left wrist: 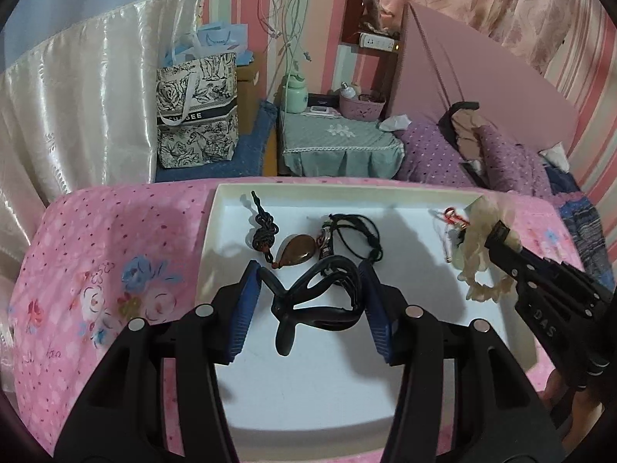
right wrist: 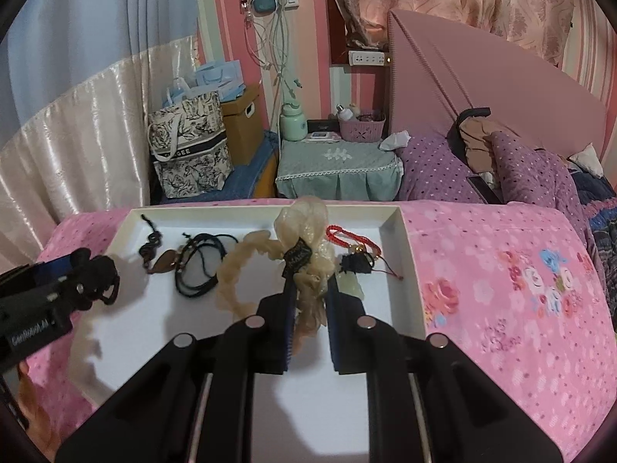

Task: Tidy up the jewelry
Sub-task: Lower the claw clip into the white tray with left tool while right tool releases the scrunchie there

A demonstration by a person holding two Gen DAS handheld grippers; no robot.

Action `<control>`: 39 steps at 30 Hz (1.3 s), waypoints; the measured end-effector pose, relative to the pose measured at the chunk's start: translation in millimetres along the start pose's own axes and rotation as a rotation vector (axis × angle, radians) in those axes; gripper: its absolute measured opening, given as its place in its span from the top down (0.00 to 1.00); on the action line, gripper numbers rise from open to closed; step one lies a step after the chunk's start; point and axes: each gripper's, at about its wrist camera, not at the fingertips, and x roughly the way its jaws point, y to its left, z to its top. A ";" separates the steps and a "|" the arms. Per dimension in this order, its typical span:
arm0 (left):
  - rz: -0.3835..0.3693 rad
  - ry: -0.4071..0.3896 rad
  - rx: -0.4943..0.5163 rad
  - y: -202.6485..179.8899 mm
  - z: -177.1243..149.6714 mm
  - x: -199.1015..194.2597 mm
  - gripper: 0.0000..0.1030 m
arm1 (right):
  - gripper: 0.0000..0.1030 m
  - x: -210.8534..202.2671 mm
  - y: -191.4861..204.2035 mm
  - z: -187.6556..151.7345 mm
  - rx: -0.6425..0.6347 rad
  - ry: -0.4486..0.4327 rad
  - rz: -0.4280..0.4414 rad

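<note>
A white tray (left wrist: pixel 227 239) lies on the pink floral bed. My left gripper (left wrist: pixel 308 281) holds a black twisted hair band (left wrist: pixel 308 308) between its blue pads, just above the tray floor. Beyond it lie a dark knot charm (left wrist: pixel 264 231), a brown teardrop pendant (left wrist: pixel 297 256) and a black cord necklace (left wrist: pixel 354 235). My right gripper (right wrist: pixel 311 289) is shut on a cream ruffled scrunchie (right wrist: pixel 308 297) over the tray (right wrist: pixel 408 266). A red cord bracelet (right wrist: pixel 347 237) and a pale green pendant (right wrist: pixel 351 287) lie to its right.
A green-covered nightstand (left wrist: pixel 339 142) with a mint bottle and a pink basket stands behind the bed. A floral tote bag (left wrist: pixel 196 112) stands at the back left. Purple dotted pillows (left wrist: pixel 501 154) lie at the right. Cream curtains hang at the left.
</note>
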 end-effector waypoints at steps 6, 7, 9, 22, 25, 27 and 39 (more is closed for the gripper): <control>0.067 0.040 0.022 -2.0 -5.5 25.1 0.50 | 0.86 22.2 2.3 -3.6 -0.009 0.029 -0.043; 0.069 0.043 0.021 -1.0 -6.0 26.9 0.50 | 0.86 22.8 0.7 -4.0 -0.004 0.032 -0.047; 0.070 0.052 0.018 -0.1 -7.5 31.2 0.50 | 0.86 26.5 -1.6 -3.7 0.000 0.040 -0.051; 0.062 0.081 0.002 7.3 -15.3 51.4 0.50 | 0.86 46.2 -4.2 -15.1 -0.013 0.072 -0.026; 0.081 0.065 0.020 5.1 -17.9 51.4 0.50 | 0.85 46.9 -3.7 -15.9 -0.013 0.067 -0.024; 0.084 0.064 0.029 3.0 -20.1 51.8 0.50 | 0.85 49.2 -3.0 -16.8 -0.016 0.072 -0.024; 0.081 0.074 0.018 6.0 -22.6 54.0 0.50 | 0.82 48.5 -3.1 -18.7 -0.012 0.077 -0.023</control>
